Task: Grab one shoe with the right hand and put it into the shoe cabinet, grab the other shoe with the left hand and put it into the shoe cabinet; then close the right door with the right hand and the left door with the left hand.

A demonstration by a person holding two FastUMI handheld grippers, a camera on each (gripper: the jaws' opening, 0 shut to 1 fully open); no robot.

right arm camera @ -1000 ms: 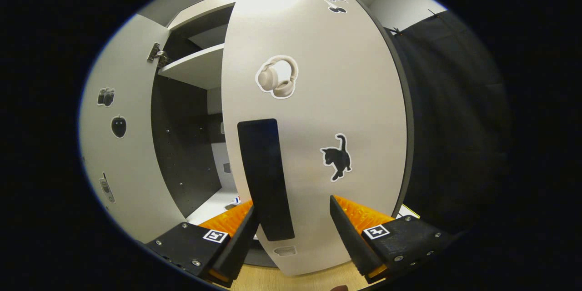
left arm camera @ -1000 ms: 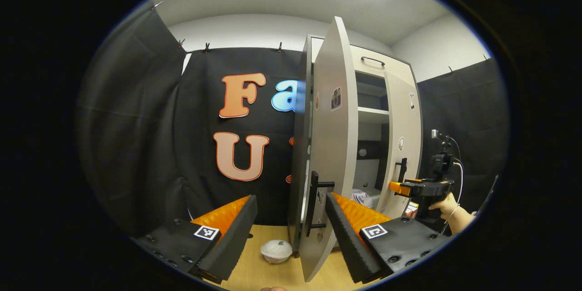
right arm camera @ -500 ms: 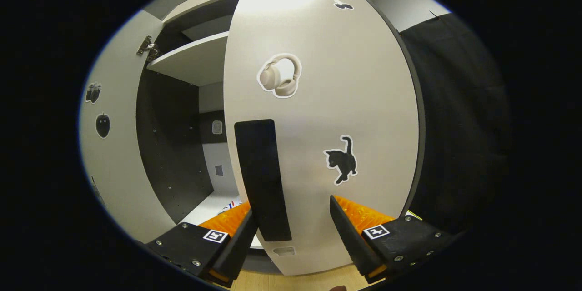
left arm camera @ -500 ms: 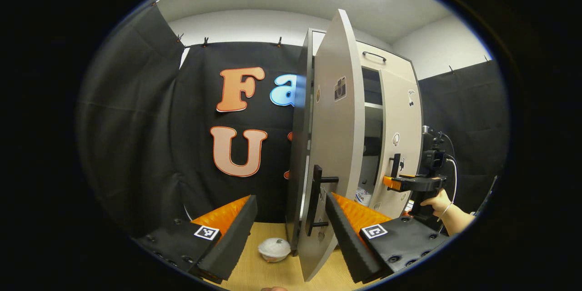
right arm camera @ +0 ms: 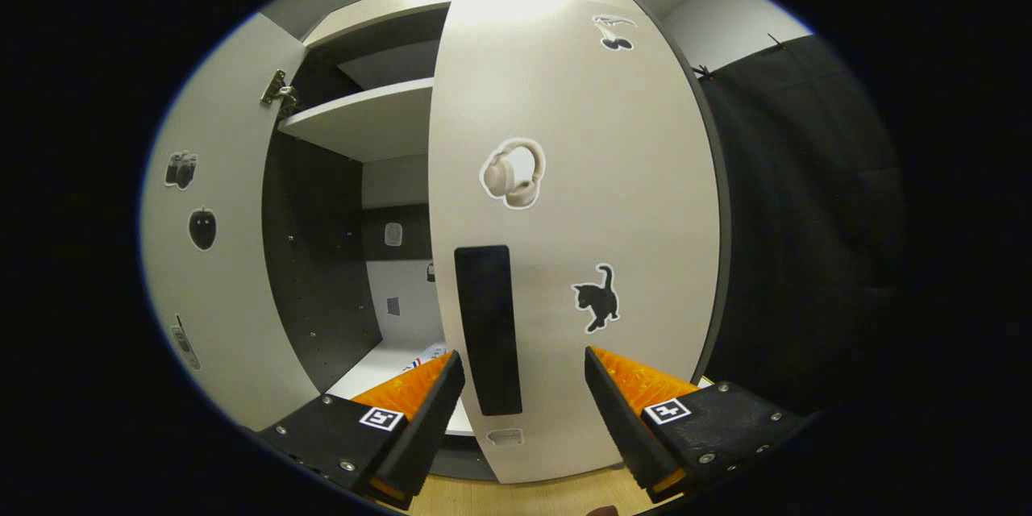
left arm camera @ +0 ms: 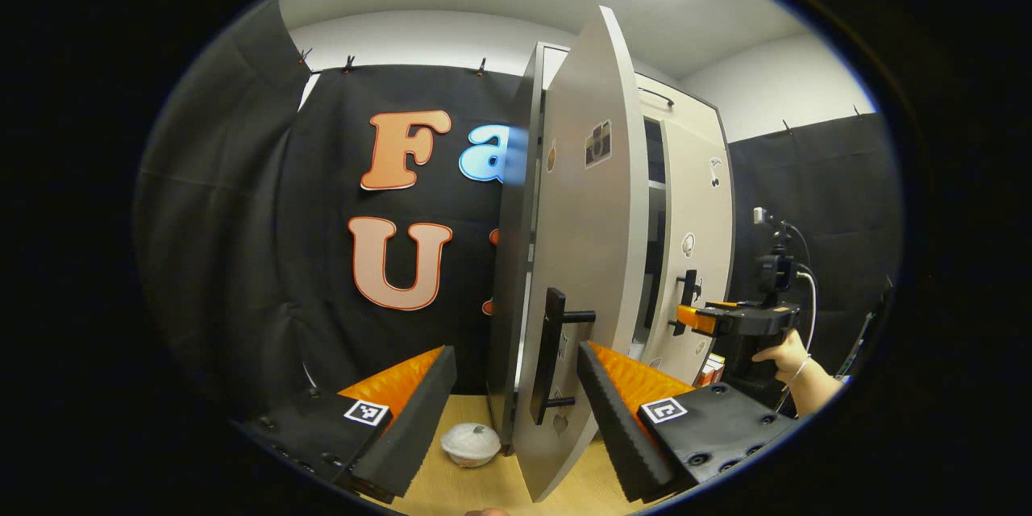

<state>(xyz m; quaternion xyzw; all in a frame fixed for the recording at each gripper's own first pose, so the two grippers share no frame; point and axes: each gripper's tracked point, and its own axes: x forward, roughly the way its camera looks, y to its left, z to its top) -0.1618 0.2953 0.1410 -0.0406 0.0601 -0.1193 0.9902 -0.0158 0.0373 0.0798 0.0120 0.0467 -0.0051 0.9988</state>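
In the left gripper view the cabinet's left door (left arm camera: 588, 258) stands ajar, seen nearly edge-on, its black handle (left arm camera: 555, 355) just ahead between the fingers of my open left gripper (left arm camera: 516, 411). Farther right, a hand holds my right gripper (left arm camera: 709, 320) at the right door (left arm camera: 703, 242), which is nearly shut. In the right gripper view that door (right arm camera: 580, 177) fills the middle, with its black handle (right arm camera: 488, 330) close in front of my open right gripper (right arm camera: 522, 419). A bit of a shoe (right arm camera: 421, 361) lies on the cabinet floor inside.
A white lidded bowl (left arm camera: 470, 443) sits on the wooden floor by the foot of the left door. A shelf (right arm camera: 363, 117) spans the upper cabinet. The left door's inner face (right arm camera: 218, 258) bounds the opening on the left in the right gripper view.
The right door has swung further shut, narrowing the gap. My right gripper has drawn back slightly from its handle. My left gripper has edged closer to the left door's handle.
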